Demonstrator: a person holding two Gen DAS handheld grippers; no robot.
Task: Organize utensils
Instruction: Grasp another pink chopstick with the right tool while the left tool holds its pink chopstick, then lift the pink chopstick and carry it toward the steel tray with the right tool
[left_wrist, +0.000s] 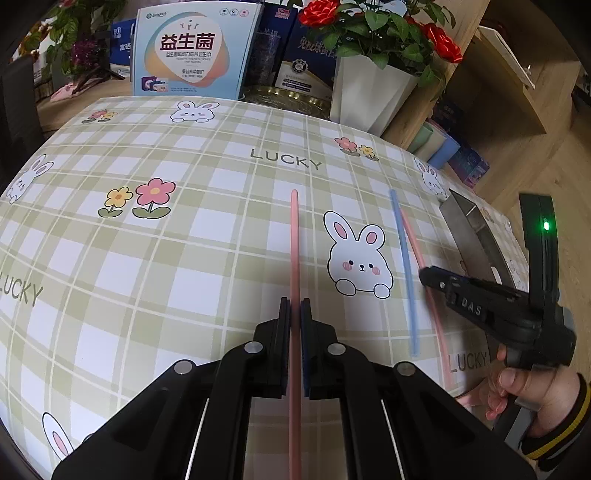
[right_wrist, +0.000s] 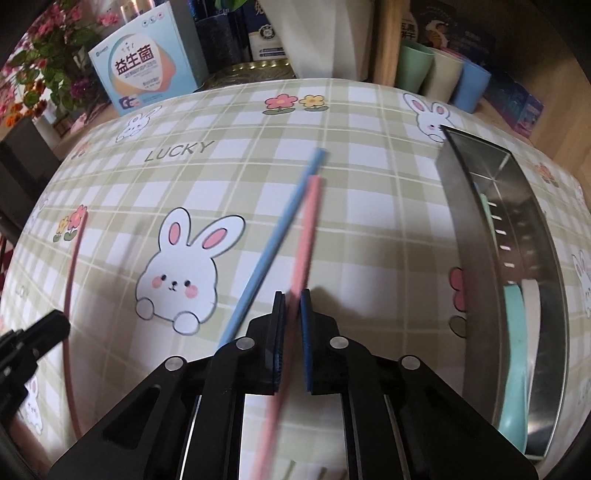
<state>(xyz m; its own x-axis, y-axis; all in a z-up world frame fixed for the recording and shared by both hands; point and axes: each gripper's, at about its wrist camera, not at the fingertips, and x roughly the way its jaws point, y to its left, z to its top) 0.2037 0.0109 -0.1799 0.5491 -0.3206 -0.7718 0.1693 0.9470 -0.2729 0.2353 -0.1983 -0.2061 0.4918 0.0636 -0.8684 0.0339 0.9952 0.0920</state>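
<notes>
My left gripper (left_wrist: 294, 306) is shut on a pink chopstick (left_wrist: 294, 240) that points away over the checked tablecloth. To its right, my right gripper (left_wrist: 424, 275) comes in low, held by a hand. In the right wrist view that gripper (right_wrist: 293, 295) is shut on a second pink chopstick (right_wrist: 306, 229), which looks blurred. A blue chopstick (right_wrist: 280, 225) lies on the cloth just left of it, crossing under the left finger. The left gripper's tip (right_wrist: 62, 325) and its pink chopstick (right_wrist: 72, 280) show at the far left.
A long steel utensil tray (right_wrist: 469, 229) lies at the right, holding a teal spoon (right_wrist: 515, 362) and a white utensil (right_wrist: 532, 295). Boxes (left_wrist: 192, 48), a white flower pot (left_wrist: 369, 92) and cups (right_wrist: 443, 70) line the table's far edge.
</notes>
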